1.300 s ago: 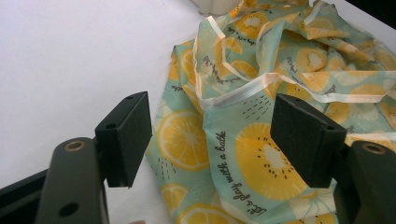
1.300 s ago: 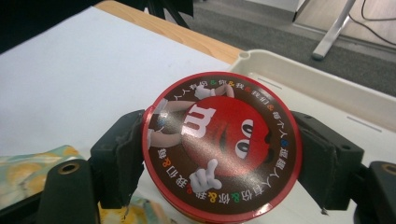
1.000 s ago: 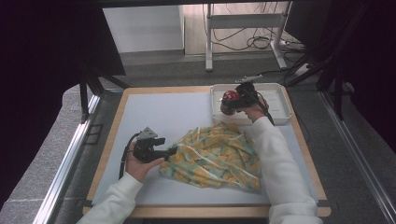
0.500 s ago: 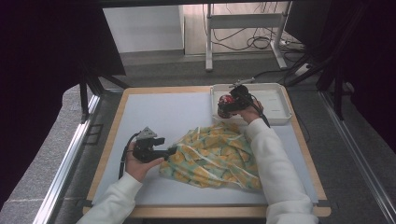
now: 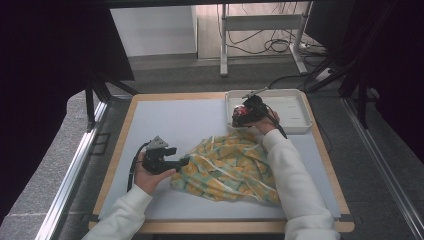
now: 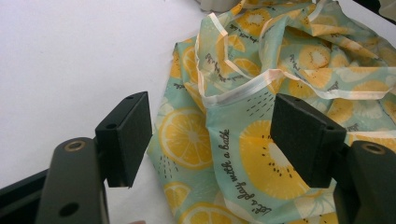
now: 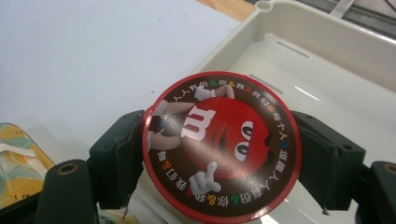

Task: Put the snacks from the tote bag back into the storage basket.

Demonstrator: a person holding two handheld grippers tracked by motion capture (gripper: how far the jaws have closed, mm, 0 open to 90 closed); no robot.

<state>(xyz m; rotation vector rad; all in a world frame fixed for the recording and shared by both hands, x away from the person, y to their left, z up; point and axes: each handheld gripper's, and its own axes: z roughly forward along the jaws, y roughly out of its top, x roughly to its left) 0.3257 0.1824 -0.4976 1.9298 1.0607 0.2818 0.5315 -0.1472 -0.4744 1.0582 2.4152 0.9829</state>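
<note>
A crumpled bag [image 5: 230, 167] printed with yellow lemon slices on pale green lies on the white mat, right of centre. My left gripper [image 5: 185, 161] points at its left edge. In the left gripper view the jaws stand open on either side of the bag's [image 6: 261, 154] white-trimmed hem without pressing it. My right gripper [image 5: 240, 116] hovers over the near left corner of the white tray [image 5: 292, 107], shut on a round red candy tub [image 7: 222, 144] whose lid shows a red cartoon face. The tub [image 5: 239, 115] hangs above the tray's floor [image 7: 327, 79].
The mat [image 5: 170, 125] sits on a wood-edged table [image 5: 115, 160]; its left and far parts are bare. The tray stands at the back right corner. Cables and metal legs [image 5: 222, 45] lie on the floor beyond the table.
My right hand has come down and a little to the left with the tub, from above the tray to its near left corner. The left hand and the bag have stayed put.
</note>
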